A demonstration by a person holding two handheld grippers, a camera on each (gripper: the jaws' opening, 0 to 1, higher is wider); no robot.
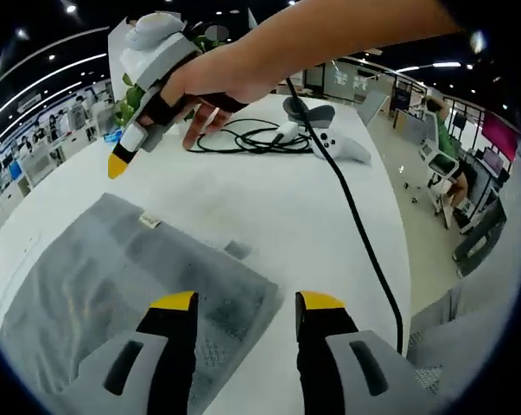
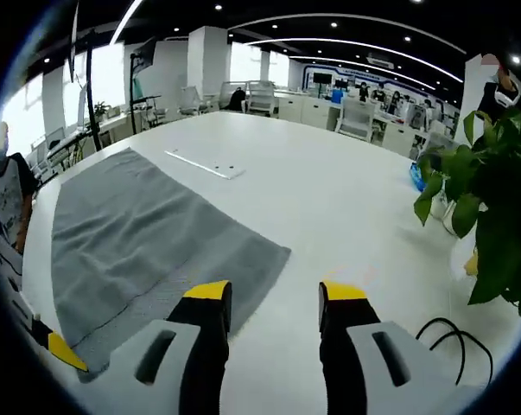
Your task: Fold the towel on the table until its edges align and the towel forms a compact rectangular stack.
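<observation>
Left gripper view: grey towel (image 1: 122, 294) flat on white desk (image 1: 277, 199), near corner just under left tool (image 1: 247, 301), jaws apart, empty | right gripper view: right tool (image 2: 275, 291) jaws apart, empty, just beside towel corner | handling: likely soft, light, limp, non-slip | grip: pinch near corners, lift gently.
</observation>
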